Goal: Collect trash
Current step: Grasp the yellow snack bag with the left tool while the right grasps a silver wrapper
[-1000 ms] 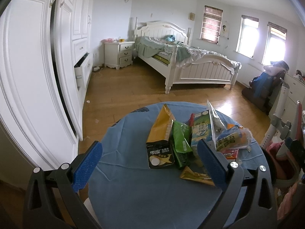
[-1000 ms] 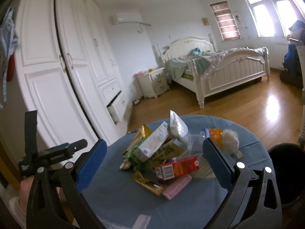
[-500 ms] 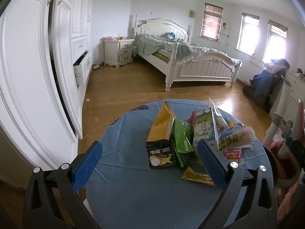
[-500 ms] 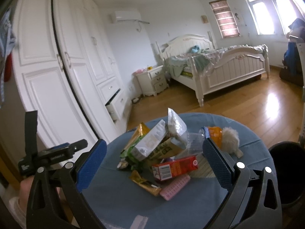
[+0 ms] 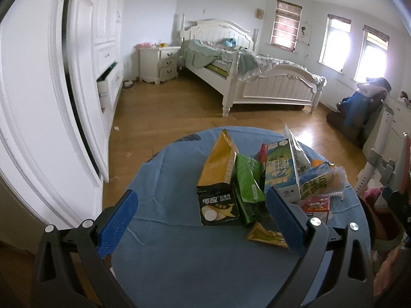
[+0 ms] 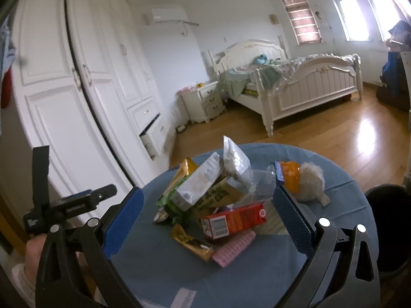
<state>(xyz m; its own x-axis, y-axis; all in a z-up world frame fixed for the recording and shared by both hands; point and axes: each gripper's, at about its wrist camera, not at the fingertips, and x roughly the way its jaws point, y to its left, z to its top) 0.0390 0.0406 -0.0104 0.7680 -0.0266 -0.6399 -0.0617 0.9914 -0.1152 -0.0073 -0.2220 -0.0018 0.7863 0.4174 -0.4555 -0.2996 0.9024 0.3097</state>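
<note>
We see a heap of trash lying near the middle of a round tabletop (image 5: 167,231) covered in blue cloth. In the left wrist view the heap reads as a yellow and black snack bag (image 5: 218,187) lying flat with its opened top pointing away from us, a crumpled green wrapper (image 5: 249,179) overlapping its right edge, and a blue and green carton (image 5: 281,172) leaning just beside that. A small gold wrapper (image 5: 264,236) lies at the near edge of the pile, partly behind one blue pad.

From the right wrist view the same pile shows a red juice carton (image 6: 233,220) on its side at the front, a pink ribbed piece (image 6: 235,249) just beside it, and a gold wrapper (image 6: 191,241) touching the carton's left end. Behind these a white and grey carton (image 6: 200,184) tilts against a silvery foil bag (image 6: 235,164) that stands open-mouthed. An orange packet (image 6: 290,177) and a fluffy beige lump (image 6: 312,182) sit at the right of the heap. A dark bin (image 6: 390,225) stands on the floor to the right of the tabletop.

Our left gripper (image 5: 203,220) hovers above the near side of the tabletop with its jaws spread wide and nothing between them. Our right gripper (image 6: 205,220) also hangs over the near edge, jaws wide apart, framing the pile without touching it.
</note>
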